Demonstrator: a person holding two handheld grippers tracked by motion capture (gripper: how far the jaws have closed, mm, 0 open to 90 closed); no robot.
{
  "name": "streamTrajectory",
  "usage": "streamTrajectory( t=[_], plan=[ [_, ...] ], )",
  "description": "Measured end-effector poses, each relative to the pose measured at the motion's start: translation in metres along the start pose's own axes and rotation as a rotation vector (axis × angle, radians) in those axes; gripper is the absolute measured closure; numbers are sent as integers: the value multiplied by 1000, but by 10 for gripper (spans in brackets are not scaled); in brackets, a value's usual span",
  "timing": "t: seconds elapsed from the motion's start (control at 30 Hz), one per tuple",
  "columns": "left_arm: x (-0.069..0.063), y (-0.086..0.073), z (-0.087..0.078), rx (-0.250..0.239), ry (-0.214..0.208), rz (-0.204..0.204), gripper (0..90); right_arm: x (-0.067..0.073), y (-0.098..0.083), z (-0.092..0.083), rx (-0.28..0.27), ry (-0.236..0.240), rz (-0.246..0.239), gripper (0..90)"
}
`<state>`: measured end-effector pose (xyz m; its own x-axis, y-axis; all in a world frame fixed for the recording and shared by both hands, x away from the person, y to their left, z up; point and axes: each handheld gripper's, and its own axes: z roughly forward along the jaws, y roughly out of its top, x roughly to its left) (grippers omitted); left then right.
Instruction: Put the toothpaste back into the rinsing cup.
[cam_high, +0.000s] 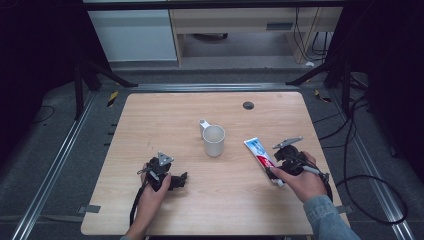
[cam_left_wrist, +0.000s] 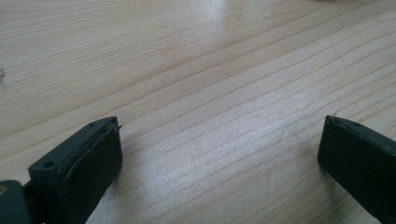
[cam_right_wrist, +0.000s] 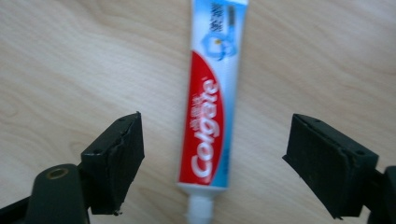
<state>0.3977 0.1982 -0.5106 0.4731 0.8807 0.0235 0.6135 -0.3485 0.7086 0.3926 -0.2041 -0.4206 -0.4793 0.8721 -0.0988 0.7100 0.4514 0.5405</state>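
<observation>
A: Right gripper view first: right tool (cam_right_wrist: 212, 154) is wide open, black jaws either side of the toothpaste tube (cam_right_wrist: 208, 116), not touching it. Tube lies flat on the desk (cam_right_wrist: 60, 60), cap end toward the camera, so I'd guess it's lined up for a grab.

B: Left one?

A: Left tool (cam_left_wrist: 219, 149) is open too, nothing between its jaws, parked low over bare wood.

B: Further out?

A: White mug (cam_high: 213, 139), upright mid-desk, near the tube's flat end. Looks empty inside.
</observation>
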Motion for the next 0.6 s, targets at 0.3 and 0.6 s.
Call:
streamTrajectory(
  t=[0.3, 0.6],
  plan=[
    [1, 2, 2, 0, 4, -6, 0, -13, 31, 18, 117, 29, -10, 306],
    [0, 1, 1, -1, 4, -6, 0, -17, 55, 50, 205, 76, 51, 280]
  ],
)
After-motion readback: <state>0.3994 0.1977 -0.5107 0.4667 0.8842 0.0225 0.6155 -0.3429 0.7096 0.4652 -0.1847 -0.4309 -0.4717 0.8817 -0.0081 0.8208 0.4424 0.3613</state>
